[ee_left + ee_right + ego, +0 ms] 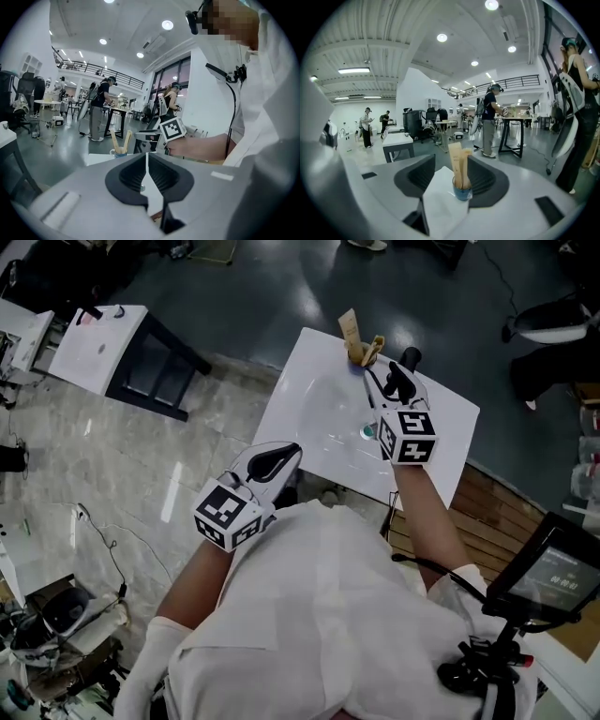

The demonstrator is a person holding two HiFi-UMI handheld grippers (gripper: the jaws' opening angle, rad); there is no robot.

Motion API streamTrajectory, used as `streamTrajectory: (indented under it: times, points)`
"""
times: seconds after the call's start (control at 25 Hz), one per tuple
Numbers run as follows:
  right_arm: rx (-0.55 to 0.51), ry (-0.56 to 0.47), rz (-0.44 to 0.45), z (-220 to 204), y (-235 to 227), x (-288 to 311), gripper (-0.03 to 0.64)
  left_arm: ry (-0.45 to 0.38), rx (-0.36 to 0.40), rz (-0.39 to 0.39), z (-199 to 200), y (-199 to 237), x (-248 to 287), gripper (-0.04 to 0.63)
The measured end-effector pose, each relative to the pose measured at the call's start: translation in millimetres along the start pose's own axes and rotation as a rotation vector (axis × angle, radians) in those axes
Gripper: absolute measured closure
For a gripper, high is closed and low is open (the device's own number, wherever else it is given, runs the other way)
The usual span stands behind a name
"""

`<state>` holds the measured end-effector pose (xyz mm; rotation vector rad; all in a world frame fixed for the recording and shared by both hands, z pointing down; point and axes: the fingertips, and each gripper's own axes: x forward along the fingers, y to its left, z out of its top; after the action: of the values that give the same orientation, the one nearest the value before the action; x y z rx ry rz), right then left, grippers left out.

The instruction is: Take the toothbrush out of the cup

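Note:
A small blue cup (362, 359) holding two tan toothbrushes (351, 332) stands at the far edge of the white table (309, 418). My right gripper (392, 371) reaches over the table just right of the cup, and it is open. In the right gripper view the cup (462, 191) and toothbrushes (459, 164) stand ahead between the spread jaws of the right gripper (452, 174), and the pads do not press on them. My left gripper (281, 457) hovers at the table's near left edge, shut and empty. From the left gripper (147, 161) the cup (118, 152) shows far ahead.
A small teal object (367, 432) lies on the table beside the right gripper. Another white table (98, 348) with a dark stool stands at the left. A screen on a stand (553, 577) is at the right. People stand at desks in the background (490, 122).

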<state>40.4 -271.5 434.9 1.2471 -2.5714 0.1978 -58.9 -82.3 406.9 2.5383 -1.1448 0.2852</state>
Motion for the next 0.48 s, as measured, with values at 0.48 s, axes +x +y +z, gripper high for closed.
streamTrajectory:
  times: [0.48]
  points:
    - [0.066, 0.059, -0.184, -5, -24, 68, 0.422, 0.018, 0.032, -0.138, 21, 73, 19, 0.589]
